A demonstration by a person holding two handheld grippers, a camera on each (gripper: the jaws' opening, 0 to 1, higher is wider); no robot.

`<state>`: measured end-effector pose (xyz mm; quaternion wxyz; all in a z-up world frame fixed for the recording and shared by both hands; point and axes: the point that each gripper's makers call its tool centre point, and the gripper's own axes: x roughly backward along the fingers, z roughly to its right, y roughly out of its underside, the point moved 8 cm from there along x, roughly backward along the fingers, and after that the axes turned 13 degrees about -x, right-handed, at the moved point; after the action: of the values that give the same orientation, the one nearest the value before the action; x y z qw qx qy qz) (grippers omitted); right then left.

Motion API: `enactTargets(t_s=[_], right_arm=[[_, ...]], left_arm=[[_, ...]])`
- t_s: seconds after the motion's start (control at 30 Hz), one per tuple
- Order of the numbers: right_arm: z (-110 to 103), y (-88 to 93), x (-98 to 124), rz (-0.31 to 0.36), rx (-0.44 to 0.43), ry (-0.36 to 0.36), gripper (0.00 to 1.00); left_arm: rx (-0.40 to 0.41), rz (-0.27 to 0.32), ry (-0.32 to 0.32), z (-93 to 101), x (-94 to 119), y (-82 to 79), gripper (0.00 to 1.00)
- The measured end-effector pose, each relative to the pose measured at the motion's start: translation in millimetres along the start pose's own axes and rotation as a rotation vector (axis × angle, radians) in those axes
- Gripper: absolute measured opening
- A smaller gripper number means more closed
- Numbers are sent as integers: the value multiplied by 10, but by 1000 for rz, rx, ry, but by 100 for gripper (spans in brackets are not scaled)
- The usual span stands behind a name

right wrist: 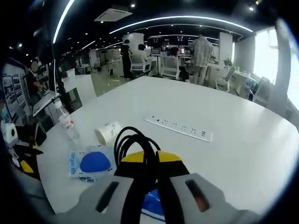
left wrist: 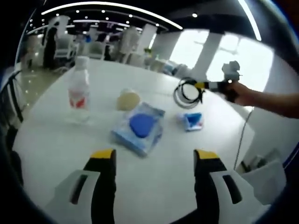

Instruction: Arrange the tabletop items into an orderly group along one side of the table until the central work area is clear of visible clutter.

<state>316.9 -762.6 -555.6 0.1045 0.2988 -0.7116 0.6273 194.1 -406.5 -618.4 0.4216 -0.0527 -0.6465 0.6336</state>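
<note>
In the left gripper view, the left hand-held gripper (left wrist: pixel 155 161) hangs released above the white table (left wrist: pixel 51 140), its yellow-tipped black jaws spread wide with nothing between them, aimed at the clutter it would likely gather next. Just ahead lies a flat, glossy blue packet (left wrist: pixel 139 128) with a darker blue oval on it; beyond it rests a pale paper cup (left wrist: pixel 128 99) tipped on its side, and toward the table's left edge stands an upright clear plastic bottle (left wrist: pixel 78 89) with a red label and white cap. A smaller blue packet (left wrist: pixel 191 121) lies to the right. Near the far edge the right hand-held gripper (left wrist: pixel 204 86), held by a person's hand (left wrist: pixel 236 91), carries a coiled black cable (left wrist: pixel 187 92) lifted off the surface, presumably on its way to one side. In the right gripper view, the right hand-held gripper (right wrist: pixel 156 156) is clenched on the coiled black cable (right wrist: pixel 133 142), whose rubbery loops rise above the jaws. Below are the blue packet (right wrist: pixel 91 163), the paper cup (right wrist: pixel 108 132) and the bottle (right wrist: pixel 67 122); a long white power strip (right wrist: pixel 178 127) lies flat mid-table.
</note>
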Motion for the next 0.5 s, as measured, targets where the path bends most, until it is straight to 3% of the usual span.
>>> enactTargets(t_s=[0.27, 0.5], right_arm=[[-24, 196, 331, -12, -15, 9, 6], [-27, 444, 422, -43, -47, 1, 6]], left_arm=[[6, 13, 4, 7, 13, -21, 63], [-5, 12, 11, 32, 11, -26, 63]])
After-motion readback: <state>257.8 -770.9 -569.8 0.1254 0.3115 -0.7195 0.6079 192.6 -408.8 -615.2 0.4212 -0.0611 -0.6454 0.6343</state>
